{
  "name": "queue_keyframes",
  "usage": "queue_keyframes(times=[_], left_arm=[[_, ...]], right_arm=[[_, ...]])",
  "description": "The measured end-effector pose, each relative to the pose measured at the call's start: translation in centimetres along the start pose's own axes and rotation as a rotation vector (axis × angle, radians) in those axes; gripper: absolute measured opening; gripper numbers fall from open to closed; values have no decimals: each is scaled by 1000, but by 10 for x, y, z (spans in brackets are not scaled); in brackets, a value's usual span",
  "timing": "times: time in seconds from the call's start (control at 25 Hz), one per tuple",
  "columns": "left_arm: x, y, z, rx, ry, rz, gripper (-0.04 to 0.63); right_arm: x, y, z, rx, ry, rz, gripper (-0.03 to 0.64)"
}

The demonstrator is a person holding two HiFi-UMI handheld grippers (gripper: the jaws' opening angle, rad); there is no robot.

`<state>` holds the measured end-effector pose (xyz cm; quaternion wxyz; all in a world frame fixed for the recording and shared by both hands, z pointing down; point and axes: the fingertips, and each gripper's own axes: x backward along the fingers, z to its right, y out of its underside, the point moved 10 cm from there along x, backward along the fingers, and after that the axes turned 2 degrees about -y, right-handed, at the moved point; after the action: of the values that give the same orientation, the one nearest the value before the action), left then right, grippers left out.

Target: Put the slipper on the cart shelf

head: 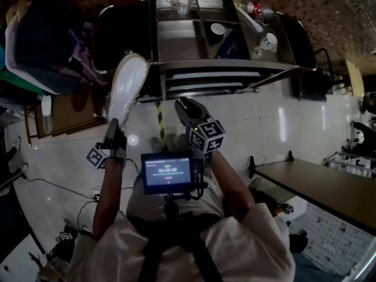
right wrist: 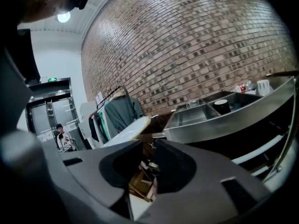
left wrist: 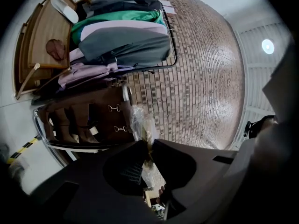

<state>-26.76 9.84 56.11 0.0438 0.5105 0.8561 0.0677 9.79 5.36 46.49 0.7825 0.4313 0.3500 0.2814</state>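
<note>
Your left gripper (head: 113,125) has its jaws pinched nearly together on the slipper (head: 126,87). In the head view the slipper is white and pokes up left of centre, just short of the cart (head: 176,46) at the top of the frame, so it's not on a shelf yet.

The left gripper view adds something the head view barely hints at: crinkly clear plastic (left wrist: 139,120) between the pads, which looks like the slipper's wrapper. It also shows a clothes rack (left wrist: 124,31) of jackets at the upper left.

Your right gripper (head: 187,107) sits mid-frame, jaws a narrow crack apart with nothing in them. Only the right gripper view shows the slipper (right wrist: 126,130) edge-on left of centre, the cart's steel tray (right wrist: 219,118) on the right, and a seated person (right wrist: 63,138) at far left.

For writing, the screen (head: 167,172) on your chest shows white digits too small to read. The green sign (right wrist: 52,80) over the doorway is unreadable too
</note>
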Motion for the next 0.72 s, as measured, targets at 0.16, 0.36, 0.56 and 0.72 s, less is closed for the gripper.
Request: queue_keyframes(times=[0.16, 0.36, 0.56, 0.72], left_arm=[[1, 19, 1, 10, -7, -23, 51], [-6, 68, 9, 12, -23, -24, 51], [-20, 109, 14, 28, -64, -19, 51], [-28, 139, 14, 20, -82, 1, 51]], right_arm=[[6, 4, 12, 1, 1, 2, 100], [23, -5, 36, 45, -42, -12, 101], [36, -14, 71, 9, -70, -9, 100], [51, -18, 103, 7, -92, -8, 100]])
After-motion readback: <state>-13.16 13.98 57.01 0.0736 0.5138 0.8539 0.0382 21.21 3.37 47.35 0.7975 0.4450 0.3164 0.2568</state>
